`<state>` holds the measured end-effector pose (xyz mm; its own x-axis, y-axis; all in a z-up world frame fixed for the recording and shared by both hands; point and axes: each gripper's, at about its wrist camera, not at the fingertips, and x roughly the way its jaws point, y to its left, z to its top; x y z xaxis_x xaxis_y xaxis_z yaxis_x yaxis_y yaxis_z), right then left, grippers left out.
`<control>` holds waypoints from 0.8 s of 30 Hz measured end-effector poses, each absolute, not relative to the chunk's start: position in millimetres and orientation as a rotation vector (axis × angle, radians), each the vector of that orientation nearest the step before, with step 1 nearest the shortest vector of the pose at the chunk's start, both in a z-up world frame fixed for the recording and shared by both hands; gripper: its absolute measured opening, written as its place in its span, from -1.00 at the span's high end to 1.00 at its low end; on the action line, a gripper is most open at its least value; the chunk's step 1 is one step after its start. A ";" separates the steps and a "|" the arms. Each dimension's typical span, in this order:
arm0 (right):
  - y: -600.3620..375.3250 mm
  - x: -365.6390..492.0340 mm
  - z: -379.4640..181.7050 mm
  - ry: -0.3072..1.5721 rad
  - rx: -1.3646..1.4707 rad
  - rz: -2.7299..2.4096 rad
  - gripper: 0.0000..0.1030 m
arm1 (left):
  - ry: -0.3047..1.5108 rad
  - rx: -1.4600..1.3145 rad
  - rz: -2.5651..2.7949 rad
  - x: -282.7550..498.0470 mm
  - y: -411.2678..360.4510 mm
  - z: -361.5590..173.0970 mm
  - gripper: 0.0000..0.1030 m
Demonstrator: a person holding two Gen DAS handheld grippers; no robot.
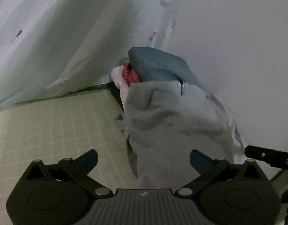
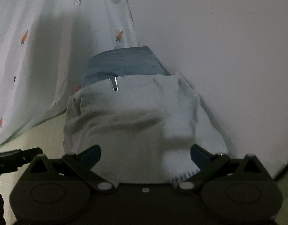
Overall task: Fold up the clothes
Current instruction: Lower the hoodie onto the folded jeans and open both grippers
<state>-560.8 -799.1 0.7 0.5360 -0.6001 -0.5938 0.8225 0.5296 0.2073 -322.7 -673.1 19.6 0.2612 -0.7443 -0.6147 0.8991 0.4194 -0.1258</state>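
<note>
Left wrist view: left gripper fingers spread wide, released; right gripper likewise. Pale grey fleece garment slumped against teal folded cloth at far corner of green gridded desk. Risk: loose bundle unfolds, slides off desk edge.

Four garments stacked: one pale grey top, one teal piece, one red, one white.

Ahead of the tool, the pale grey garment covers most of the blue folded cloth and all but a scrap of the red item, whose kind cannot be told, while motion blur smears the garment's right edge
</note>
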 end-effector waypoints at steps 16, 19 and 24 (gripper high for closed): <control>-724.3 -603.4 -20.4 0.605 0.468 -0.918 -1.00 | 0.731 0.309 -1.157 -387.6 -625.6 -7.5 -1.00; -713.9 -604.2 -19.2 0.600 0.457 -0.919 -1.00 | 0.717 0.309 -1.155 -391.4 -615.2 -5.2 -1.00; -695.3 -601.6 -15.8 0.619 0.433 -0.907 -1.00 | 0.724 0.324 -1.148 -396.6 -600.9 0.6 -1.00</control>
<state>-601.6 -695.3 -15.8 0.4643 -0.5911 -0.6596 0.8296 0.5511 0.0901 -396.6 -600.9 0.6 0.2191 -0.7106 -0.6686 0.9095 0.3969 -0.1239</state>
